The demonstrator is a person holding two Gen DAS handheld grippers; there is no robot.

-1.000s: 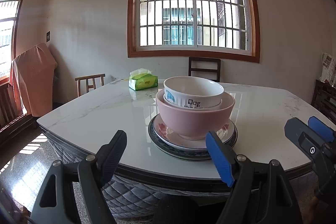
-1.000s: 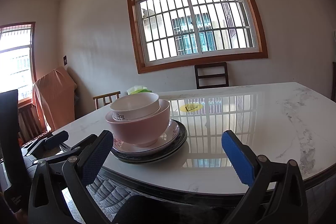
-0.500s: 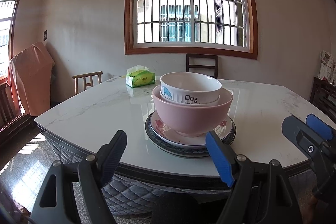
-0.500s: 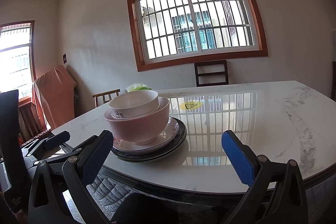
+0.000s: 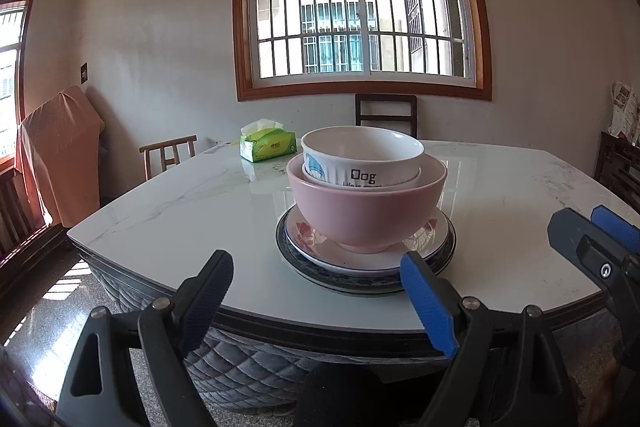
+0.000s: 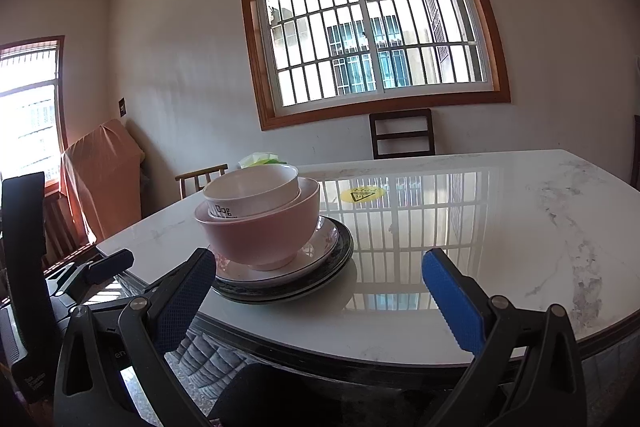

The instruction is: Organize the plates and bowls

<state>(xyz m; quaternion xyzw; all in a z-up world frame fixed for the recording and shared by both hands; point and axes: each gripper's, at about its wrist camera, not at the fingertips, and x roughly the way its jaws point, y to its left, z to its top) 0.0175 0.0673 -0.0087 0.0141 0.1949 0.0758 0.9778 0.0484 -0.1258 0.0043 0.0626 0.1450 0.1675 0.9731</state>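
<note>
Sitting stacked near the near edge of the marble tabletop [image 5: 160,211]: white bowl [image 5: 362,157] nesting inside pink bowl [image 5: 366,207], that resting on a flowered plate [image 5: 312,239], in turn lying on a dark-rimmed plate [image 5: 288,255], possibly with a further plate beneath, the edges being hard to separate in the right wrist view. Hovering just short of the tabletop's near edge, both pairs of tongs gaping wide and gripping nothing: left tongs [image 5: 316,291] pointing almost straight at the stack, which is lying dead ahead and slightly right of their centre line; right tongs [image 6: 320,283] facing bare marble, with the stack falling off to their left, close by the left pad. Looking the nearer and better lined up, the left tongs. Fitting equally a pile already gathered and one waiting to be taken apart and sorted. Standing far left on the tabletop, a green tissue box [image 5: 268,145].
</note>
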